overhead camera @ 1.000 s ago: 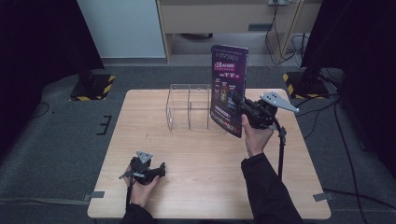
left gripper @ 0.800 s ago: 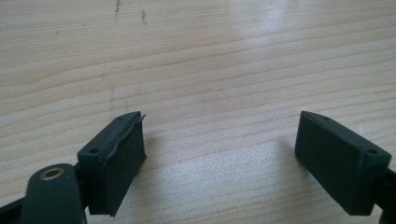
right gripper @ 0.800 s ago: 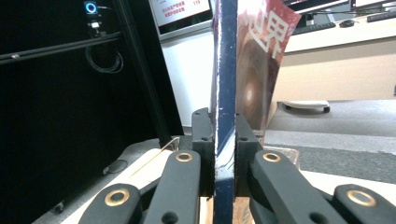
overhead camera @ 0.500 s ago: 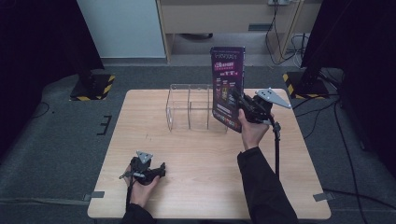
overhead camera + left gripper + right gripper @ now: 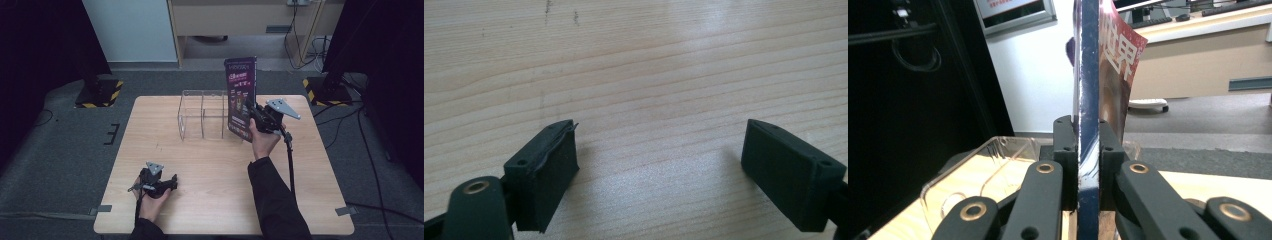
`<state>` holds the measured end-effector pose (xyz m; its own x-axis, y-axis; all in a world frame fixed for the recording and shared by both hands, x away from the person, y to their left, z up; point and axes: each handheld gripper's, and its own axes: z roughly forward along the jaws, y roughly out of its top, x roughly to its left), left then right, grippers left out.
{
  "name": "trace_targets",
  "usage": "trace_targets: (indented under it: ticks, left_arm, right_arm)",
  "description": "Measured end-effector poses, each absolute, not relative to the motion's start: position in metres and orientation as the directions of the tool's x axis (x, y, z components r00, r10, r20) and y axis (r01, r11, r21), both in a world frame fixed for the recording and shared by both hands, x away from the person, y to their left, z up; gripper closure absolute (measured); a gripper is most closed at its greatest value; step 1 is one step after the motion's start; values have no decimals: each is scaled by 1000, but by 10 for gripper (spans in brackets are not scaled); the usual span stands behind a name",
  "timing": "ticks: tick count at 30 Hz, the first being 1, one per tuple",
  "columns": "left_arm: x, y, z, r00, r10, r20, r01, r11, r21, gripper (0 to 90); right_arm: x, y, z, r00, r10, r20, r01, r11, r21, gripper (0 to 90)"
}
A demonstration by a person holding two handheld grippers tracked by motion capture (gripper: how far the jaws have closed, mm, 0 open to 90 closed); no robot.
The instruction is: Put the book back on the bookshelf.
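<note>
Now, grip: the right tool (image 5: 253, 116) is clamping the magazine (image 5: 241, 95) by its lower edge; in the right gripper view both pads are pressing flat on its spine (image 5: 1088, 150).
Magazine: it is standing upright toward the far right of the bench (image 5: 200, 165), just beside the right end of the clear rack (image 5: 202, 115).
Left tool: the left tool (image 5: 167, 183) is resting near the near left edge, jaws wide apart over bare wood, gripping nothing.
Risk, flop: the tool is pinching only the bottom, so the tall, limp pages are likely to bend or fan out and miss a slot.
Risk, snag: a lower corner could be catching the rack's rim or a divider and creasing.
Risk, shove: the light rack could be sliding or tipping if the magazine is pressing on it, with no tool steadying it.
Risk, slip: the glossy cover could be sliding between the pads.
</note>
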<state>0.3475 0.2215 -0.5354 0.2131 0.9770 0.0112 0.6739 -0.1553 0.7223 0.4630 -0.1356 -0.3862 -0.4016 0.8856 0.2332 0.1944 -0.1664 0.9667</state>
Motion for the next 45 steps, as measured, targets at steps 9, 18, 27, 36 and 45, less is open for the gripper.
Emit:
trace_targets:
  ticks: [9, 18, 27, 36, 45]
  left_arm:
    - [348, 221, -535, 213, 977, 11, 674, -155, 722, 137]
    - [348, 221, -535, 213, 977, 11, 674, -155, 722, 137]
    - [347, 221, -535, 214, 977, 11, 673, -156, 723, 136]
    - [347, 221, -535, 214, 977, 11, 674, -156, 722, 134]
    - [347, 221, -535, 214, 977, 11, 674, -156, 722, 132]
  right_arm:
    - [462, -122, -413, -403, 890, 210, 191, -143, 971, 842]
    - [458, -113, -427, -406, 897, 174, 145, -125, 981, 842]
    - [463, -111, -431, -388, 907, 166, 130, -125, 984, 842]
    - [453, -118, -436, -405, 901, 157, 151, -104, 983, 838]
    - [437, -128, -440, -426, 892, 152, 213, -65, 975, 837]
